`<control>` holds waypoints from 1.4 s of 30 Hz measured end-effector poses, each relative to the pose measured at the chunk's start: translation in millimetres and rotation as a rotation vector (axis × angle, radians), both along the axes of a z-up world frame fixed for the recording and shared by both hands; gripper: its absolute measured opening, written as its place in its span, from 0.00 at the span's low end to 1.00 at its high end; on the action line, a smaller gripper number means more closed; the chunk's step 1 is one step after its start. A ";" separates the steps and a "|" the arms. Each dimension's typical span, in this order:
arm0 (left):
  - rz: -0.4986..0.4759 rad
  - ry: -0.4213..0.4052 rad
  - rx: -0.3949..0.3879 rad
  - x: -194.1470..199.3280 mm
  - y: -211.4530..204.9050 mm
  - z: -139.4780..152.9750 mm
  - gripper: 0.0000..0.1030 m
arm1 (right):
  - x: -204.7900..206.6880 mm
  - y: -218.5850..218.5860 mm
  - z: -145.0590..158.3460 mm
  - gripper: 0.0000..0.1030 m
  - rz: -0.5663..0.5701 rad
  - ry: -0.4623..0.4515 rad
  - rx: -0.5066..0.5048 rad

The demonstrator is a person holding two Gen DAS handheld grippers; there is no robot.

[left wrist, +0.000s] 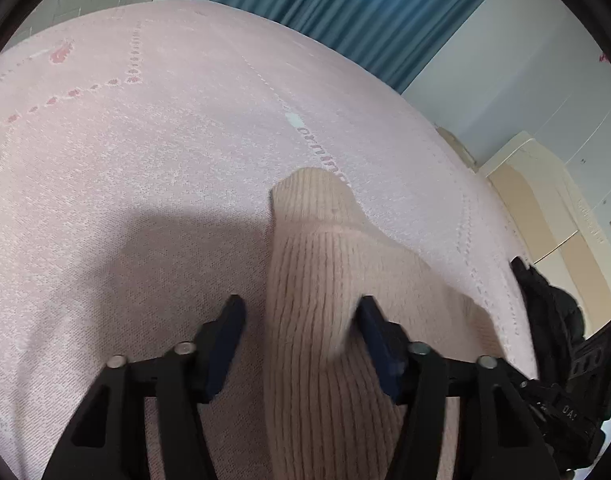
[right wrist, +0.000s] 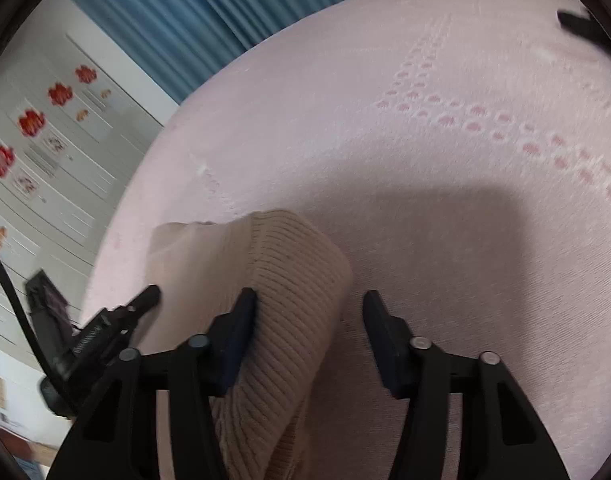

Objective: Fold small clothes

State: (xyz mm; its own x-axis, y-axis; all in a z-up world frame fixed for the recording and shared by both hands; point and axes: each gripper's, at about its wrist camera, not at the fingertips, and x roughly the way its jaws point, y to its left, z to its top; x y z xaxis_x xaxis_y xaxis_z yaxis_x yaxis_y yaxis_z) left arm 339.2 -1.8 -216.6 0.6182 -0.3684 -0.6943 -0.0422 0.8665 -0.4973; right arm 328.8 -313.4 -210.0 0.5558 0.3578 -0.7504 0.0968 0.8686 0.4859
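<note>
Open pink bedspread [left wrist: 145, 168] ahead, beige ribbed garment [left wrist: 317, 264] between both tongs' jaws.

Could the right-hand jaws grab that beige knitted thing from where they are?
Probably yes. The right gripper is open, and the beige ribbed garment already lies partly between its jaws on the pink bedspread, nothing blocking; closing should catch it.

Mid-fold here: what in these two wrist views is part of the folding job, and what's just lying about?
Job:
- beige ribbed garment, between open jaws in both views
- left gripper
- right gripper
- pink bedspread, the work surface

Lying about:
- black item at bed edge
- blue curtain
- flower wall stickers
- cream cabinet
</note>
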 end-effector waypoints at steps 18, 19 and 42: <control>0.033 -0.050 0.070 -9.6 -9.4 11.8 0.39 | -14.1 15.9 20.1 0.41 0.022 -0.100 -0.210; 0.029 -0.055 0.091 -10.3 -11.6 13.1 0.40 | -15.0 16.0 21.2 0.41 0.022 -0.105 -0.216; -0.153 -0.161 0.213 -128.4 -38.1 39.8 0.53 | -102.9 57.8 48.2 0.40 0.229 -0.348 -0.306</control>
State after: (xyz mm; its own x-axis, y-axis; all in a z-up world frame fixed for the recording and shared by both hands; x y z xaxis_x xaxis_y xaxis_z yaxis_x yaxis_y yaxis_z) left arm 210.8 -39.9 -176.8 0.6750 -0.3227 -0.6635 0.1615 0.9421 -0.2939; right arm 225.9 -255.7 -161.8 0.7244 0.2921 -0.6244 -0.2344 0.9562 0.1754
